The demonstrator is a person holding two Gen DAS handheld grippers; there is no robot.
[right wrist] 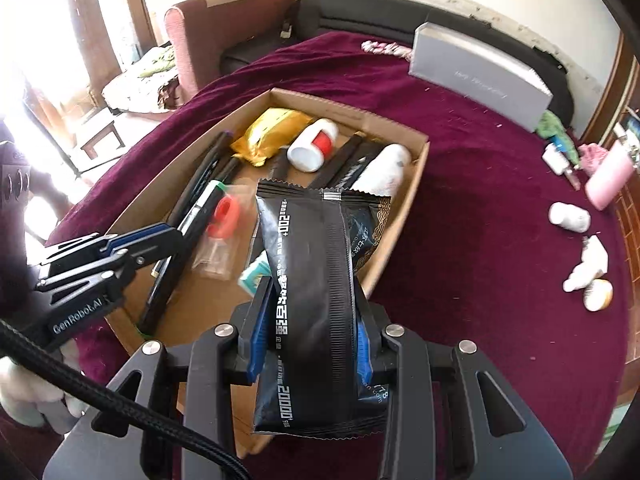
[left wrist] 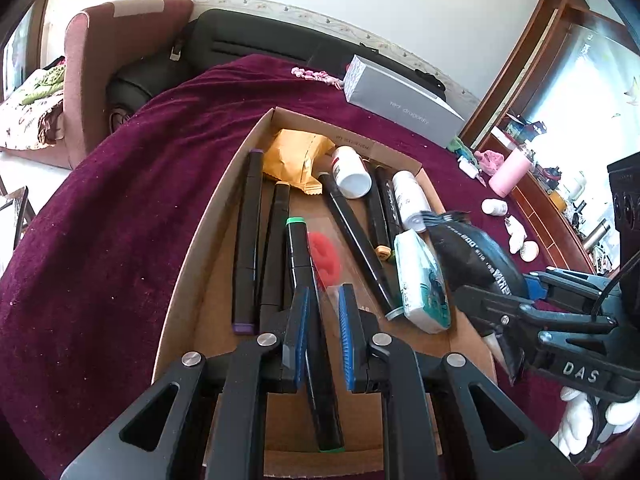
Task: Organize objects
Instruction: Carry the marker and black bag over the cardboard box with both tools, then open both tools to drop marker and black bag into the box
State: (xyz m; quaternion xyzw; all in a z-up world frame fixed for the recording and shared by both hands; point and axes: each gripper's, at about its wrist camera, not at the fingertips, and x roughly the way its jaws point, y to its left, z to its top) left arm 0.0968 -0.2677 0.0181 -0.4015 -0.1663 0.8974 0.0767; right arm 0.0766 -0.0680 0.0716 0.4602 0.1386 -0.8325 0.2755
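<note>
A: Nearest the right wrist lens — right gripper [right wrist: 308, 334], fingers clamped on a black foil packet [right wrist: 310, 300], held upright above the near corner of the cardboard box [right wrist: 416, 184]. Readable print on the packet: "200+" near the top, "2000" low down; the rest is script I cannot make out.

B: And the left side?

A: Left gripper [left wrist: 323, 316], fingers [left wrist: 347, 336] a little apart, straddling a black marker with a green cap [left wrist: 306, 276]. Whether the pads press on it — cannot tell. The marker lies in the box, lengthwise.

B: Other box contents?

A: Purple-capped marker [left wrist: 246, 240] along the left wall, more black markers beside it, a red ring in a clear bag [left wrist: 326, 256], a yellow pouch [left wrist: 298, 160] at the far end, a white bottle with red label [right wrist: 310, 148] next to it, a second white bottle [left wrist: 410, 200], and a white-and-teal pack [left wrist: 422, 282] at the right wall.

B: Labels on the rigs?

A: "GenRobot.AI" on the left gripper body in the right wrist view; "DAS" on the right one in the left wrist view.

B: Outside the box?

A: On the maroon cloth of the desk [right wrist: 480, 208]: a grey carton [right wrist: 480, 76] with faint illegible lettering, a small white bottle [right wrist: 570, 218], a pink cylinder [right wrist: 608, 180].
</note>
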